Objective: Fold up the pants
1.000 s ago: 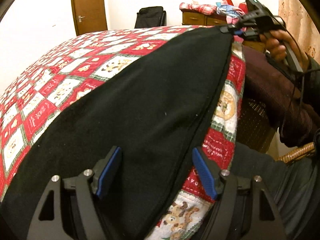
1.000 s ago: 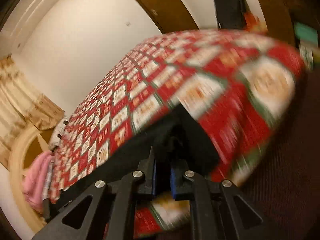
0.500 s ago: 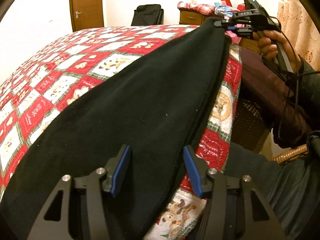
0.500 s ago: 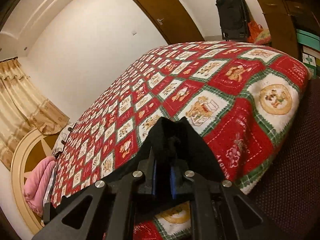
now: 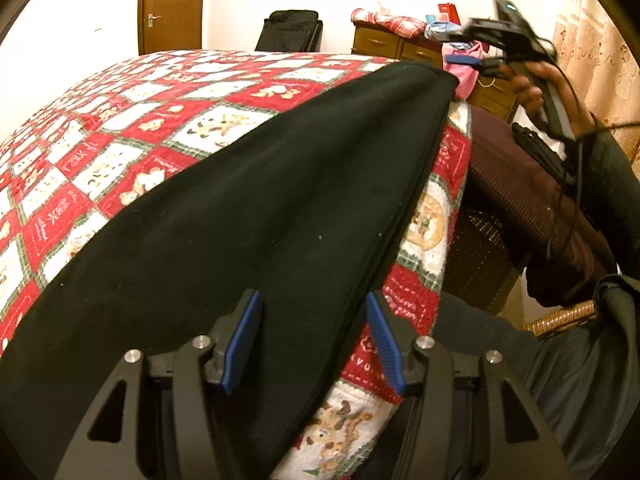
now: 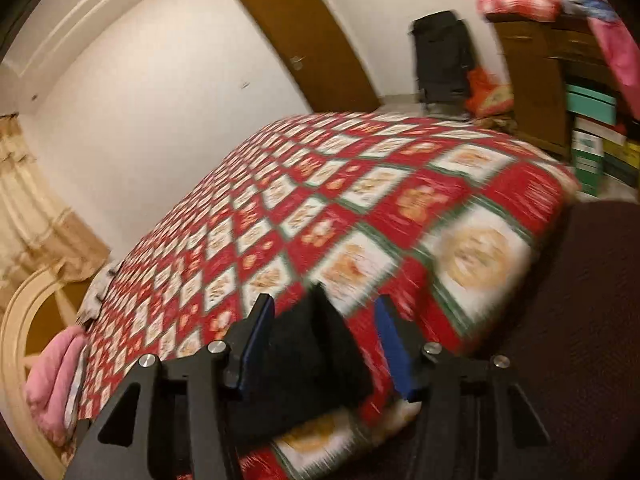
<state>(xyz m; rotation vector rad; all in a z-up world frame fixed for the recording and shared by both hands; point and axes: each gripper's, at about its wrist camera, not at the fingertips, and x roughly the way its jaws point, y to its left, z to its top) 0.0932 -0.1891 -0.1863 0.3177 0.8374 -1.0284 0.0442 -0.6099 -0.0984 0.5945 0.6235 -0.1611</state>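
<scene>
Black pants (image 5: 248,216) lie folded lengthwise on the red and white quilt (image 5: 100,152), running from the near edge to the far corner. My left gripper (image 5: 312,340) hovers over the near end with its blue pads apart. The pants' folded edge runs between them, and the pads do not press it. My right gripper (image 5: 472,52), held by a hand (image 5: 532,88), hangs just above the far corner. In the right wrist view its jaws are opening (image 6: 324,308). The black corner (image 6: 308,356) sits loose between the pads.
A dark maroon cover (image 5: 532,200) and a wicker chair (image 5: 564,316) stand to the right of the bed. Behind it are a wooden dresser (image 6: 532,80) with clothes on top, stacked boxes (image 6: 592,140), a black suitcase (image 6: 440,60) and a door (image 6: 312,40). A pink cloth (image 6: 52,368) lies by the headboard.
My right gripper has let go of the pants' far corner and lifted off it. The left jaws narrowed around the near edge and then held still.
</scene>
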